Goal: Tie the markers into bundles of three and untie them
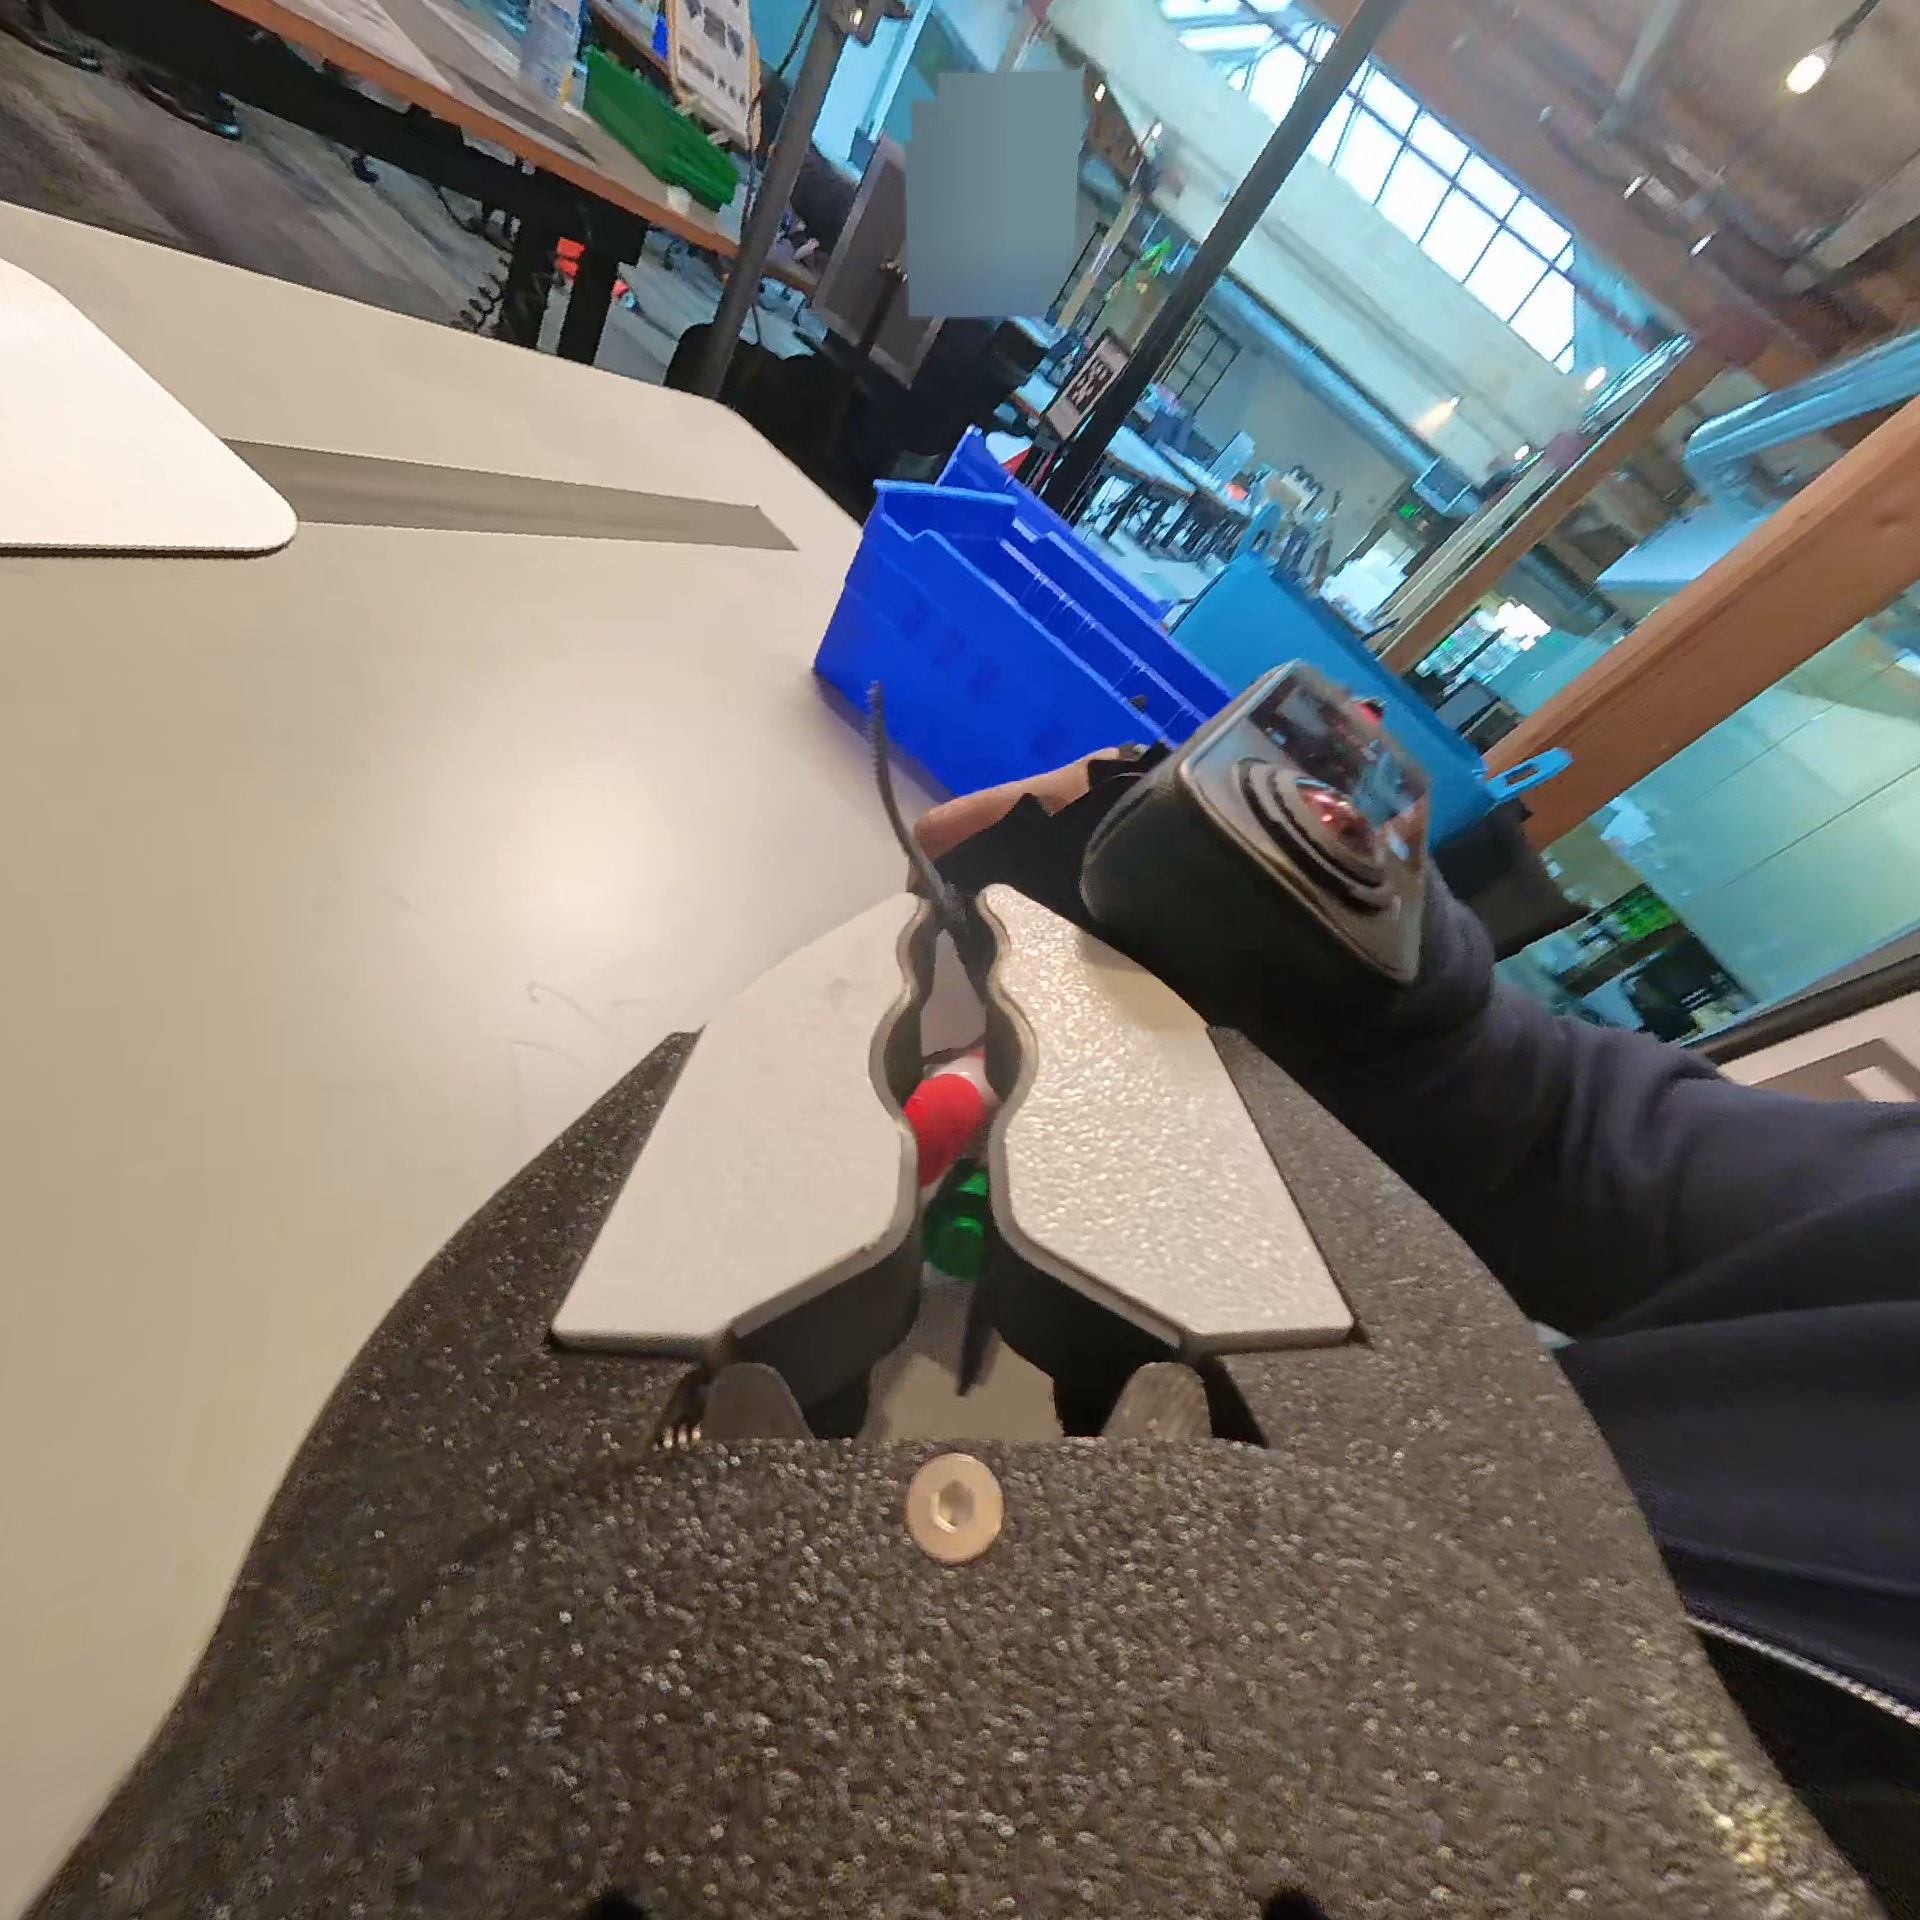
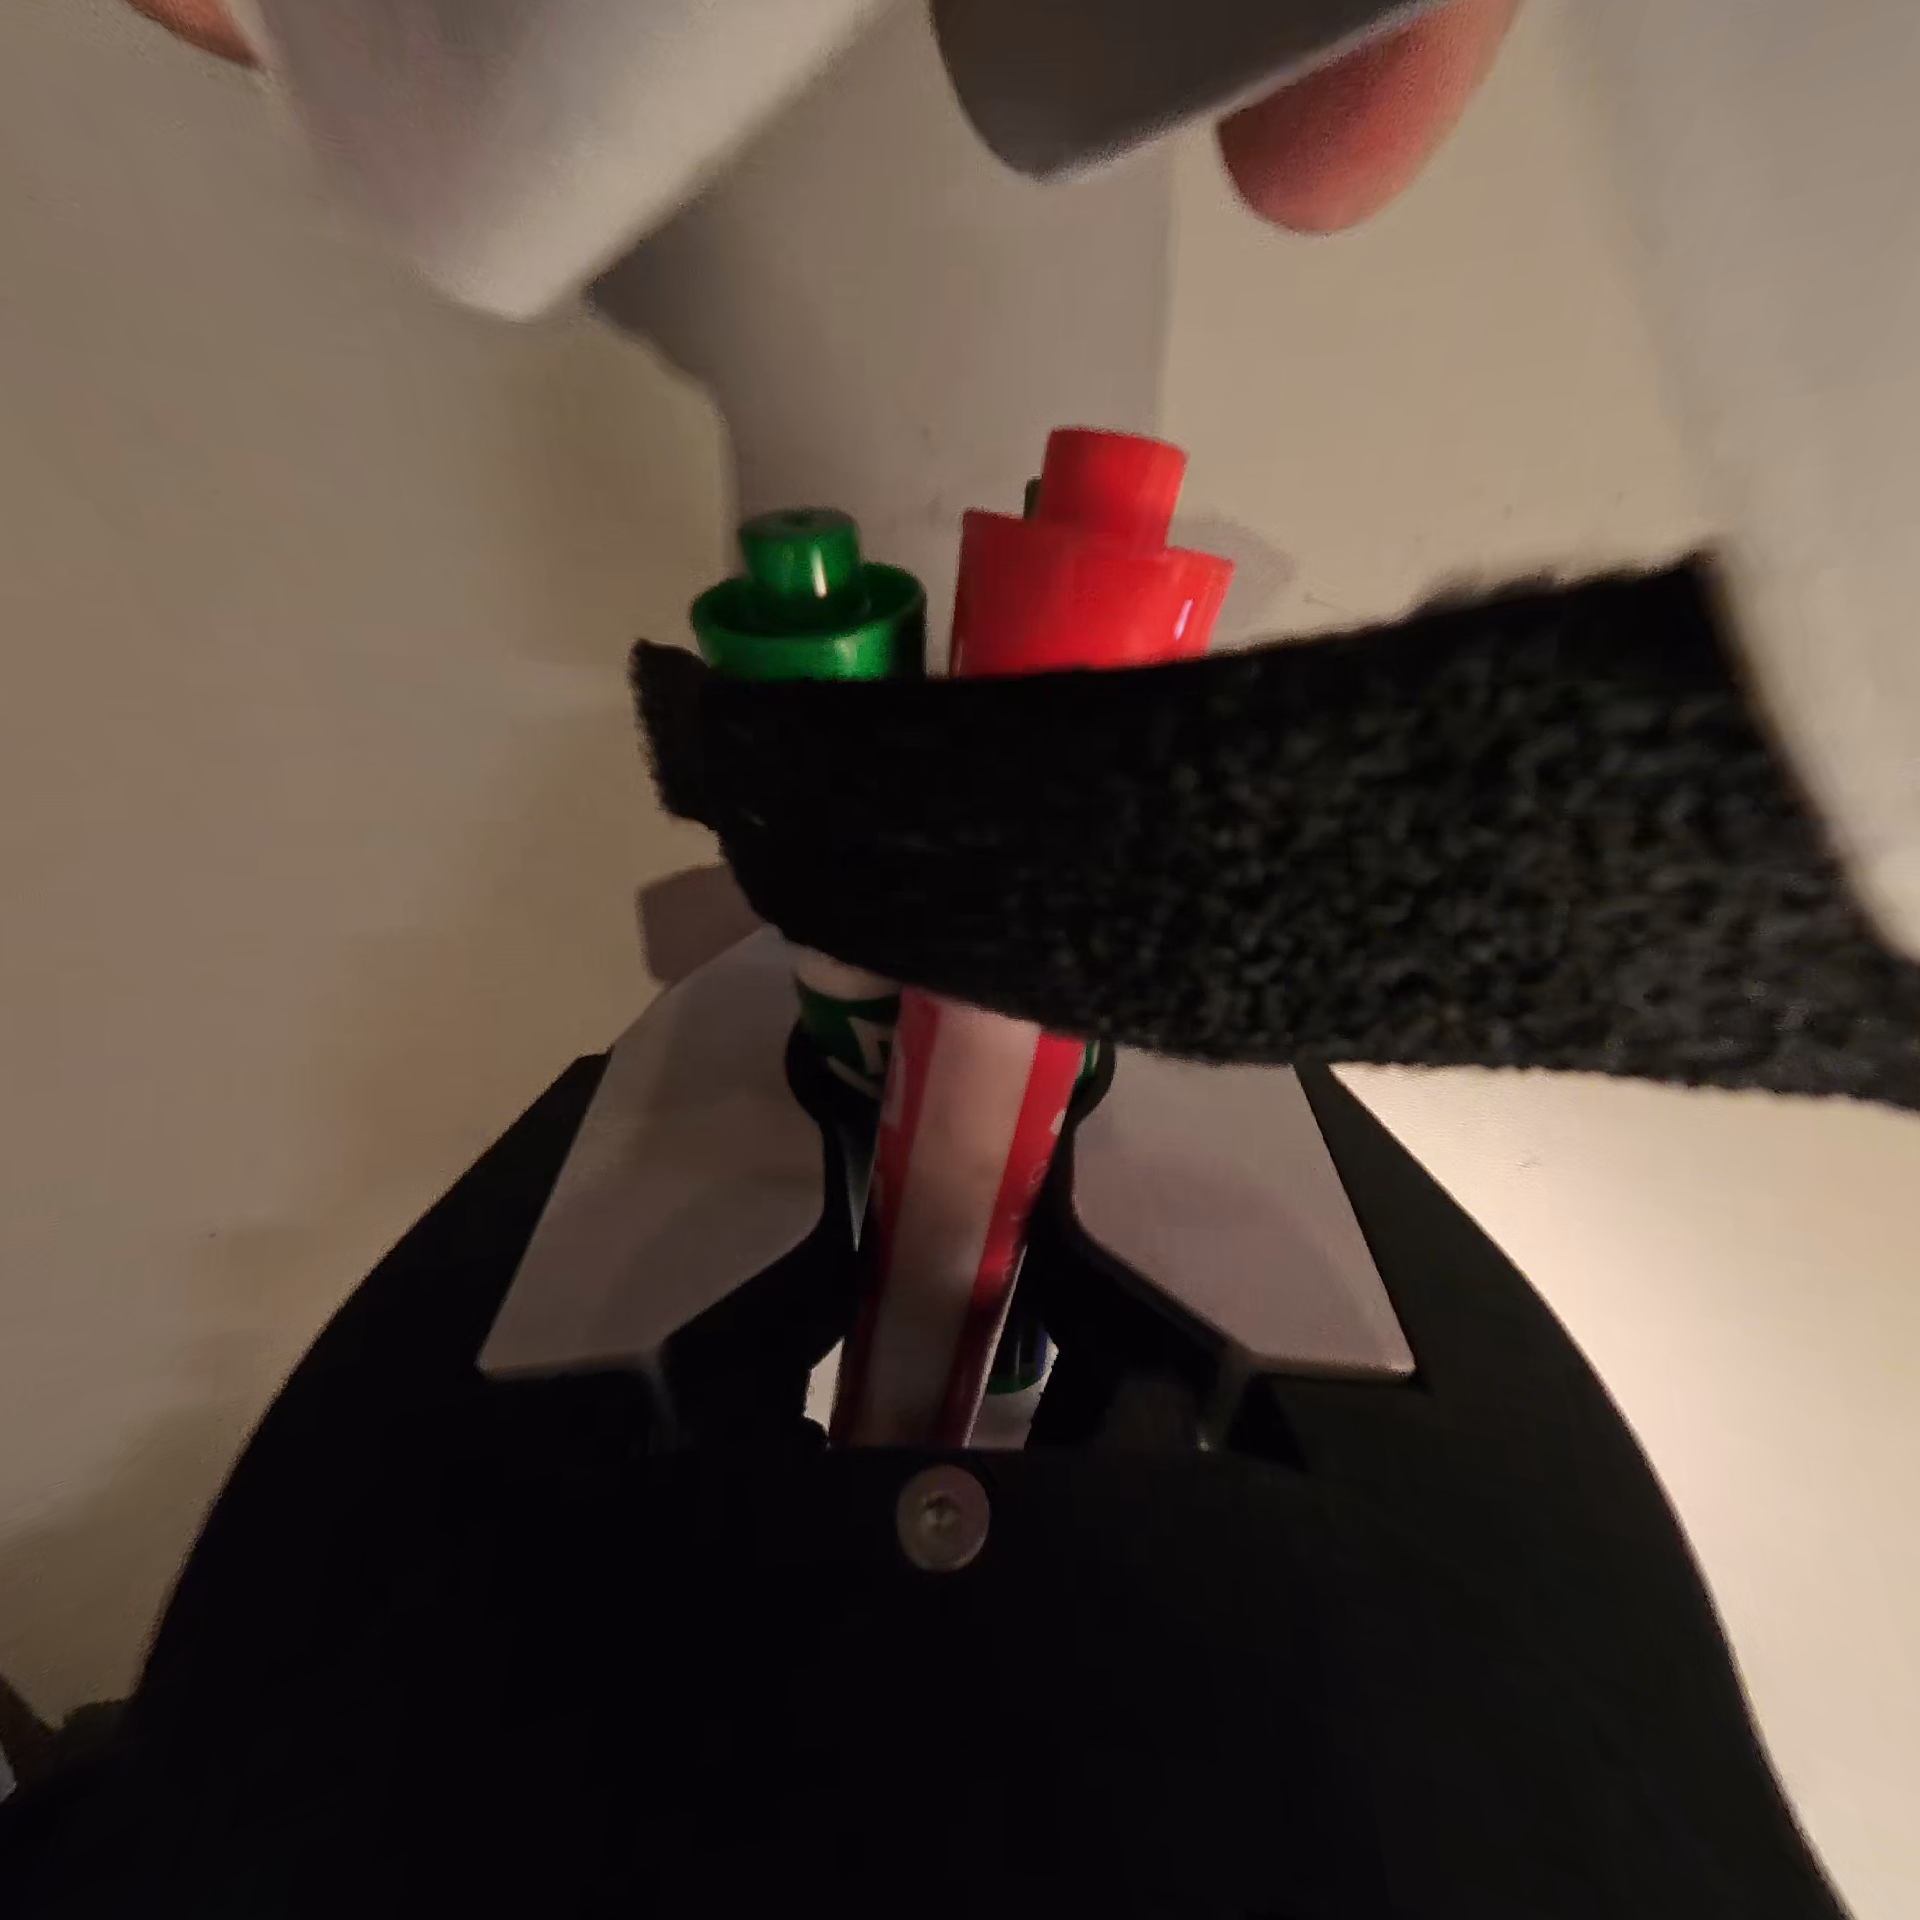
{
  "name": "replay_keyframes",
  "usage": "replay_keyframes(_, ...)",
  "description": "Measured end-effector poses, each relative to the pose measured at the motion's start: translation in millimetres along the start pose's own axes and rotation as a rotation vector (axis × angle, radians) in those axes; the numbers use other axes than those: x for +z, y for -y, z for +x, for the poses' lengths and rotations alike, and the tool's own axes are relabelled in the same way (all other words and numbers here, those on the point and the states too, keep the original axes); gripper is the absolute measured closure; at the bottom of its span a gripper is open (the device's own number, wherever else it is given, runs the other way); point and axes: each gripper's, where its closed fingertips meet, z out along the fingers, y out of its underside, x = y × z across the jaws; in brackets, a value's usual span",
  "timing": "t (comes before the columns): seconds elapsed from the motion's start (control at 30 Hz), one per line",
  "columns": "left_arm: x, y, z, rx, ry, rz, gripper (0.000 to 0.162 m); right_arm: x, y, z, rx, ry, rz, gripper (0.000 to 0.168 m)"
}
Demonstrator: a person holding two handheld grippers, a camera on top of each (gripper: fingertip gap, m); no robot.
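Observation:
My right gripper [image 2: 940,1049] is shut on a bundle of markers pointing away from it: a red marker [image 2: 1081,582], a green marker [image 2: 805,623], and a sliver of a third behind the red one. A black hook-and-loop strap [image 2: 1195,831] wraps across the bundle and runs off to the right. In the left wrist view my left gripper [image 1: 951,925] is shut on the thin black strap [image 1: 894,790] at its fingertips. The red marker end [image 1: 940,1117] and green marker end [image 1: 956,1226] show through the gap between its fingers. The right gripper's camera housing [image 1: 1278,831] is just beyond.
The pale grey table [image 1: 416,831] stretches left and ahead. Blue plastic bins [image 1: 987,644] stand at its far edge. A white mat [image 1: 94,436] lies at far left. A dark-sleeved arm [image 1: 1610,1195] comes in from the right. A hand's fingertip [image 2: 1340,135] is above the bundle.

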Motion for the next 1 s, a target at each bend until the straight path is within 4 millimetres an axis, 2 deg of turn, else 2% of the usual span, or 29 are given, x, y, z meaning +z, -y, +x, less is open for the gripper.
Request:
replay_keyframes(0.1, 2.9, -7.3, -7.6, 0.024, 0.033, -0.04, 0.153, 3.1, -0.8, -3.4, -0.013, 0.008, -0.015, 0.128)
replay_keyframes(0.3, 8.2, -27.2, -11.1, -0.012, -0.013, -0.144, 0.145, 2.8, 0.6, -6.1, -0.031, 0.002, -0.021, 0.129)
replay_keyframes(0.5, 9.1, -34.1, -18.7, 0.029, 0.003, -0.203, 0.142, 8.1, 0.2, -12.0, -0.049, 0.027, -0.032, 0.128)
replay_keyframes(0.6, 8.6, -41.0, -11.2, 0.012, -0.073, -0.253, 0.135, 8.4, 0.6, -11.7, -0.049, 0.028, -0.027, 0.128)
replay_keyframes(0.7, 8.1, -40.8, -15.4, 0.031, -0.067, -0.251, 0.127, 8.5, 0.3, -12.6, -0.044, 0.039, -0.025, 0.127)
replay_keyframes(0.77, 8.6, -40.6, -21.7, 0.066, -0.048, -0.237, 0.126, 8.6, 0.3, -13.9, -0.044, 0.046, -0.024, 0.127)
replay_keyframes(0.87, 7.7, -39.3, -21.4, 0.154, -0.072, -0.213, 0.116, 8.4, 0.3, -15.5, -0.042, 0.056, -0.021, 0.128)
replay_keyframes(1.0, -5.4, -25.5, -16.7, 0.499, -0.096, -0.099, 0.099, 8.0, 0.4, -16.3, -0.033, 0.073, -0.011, 0.128)
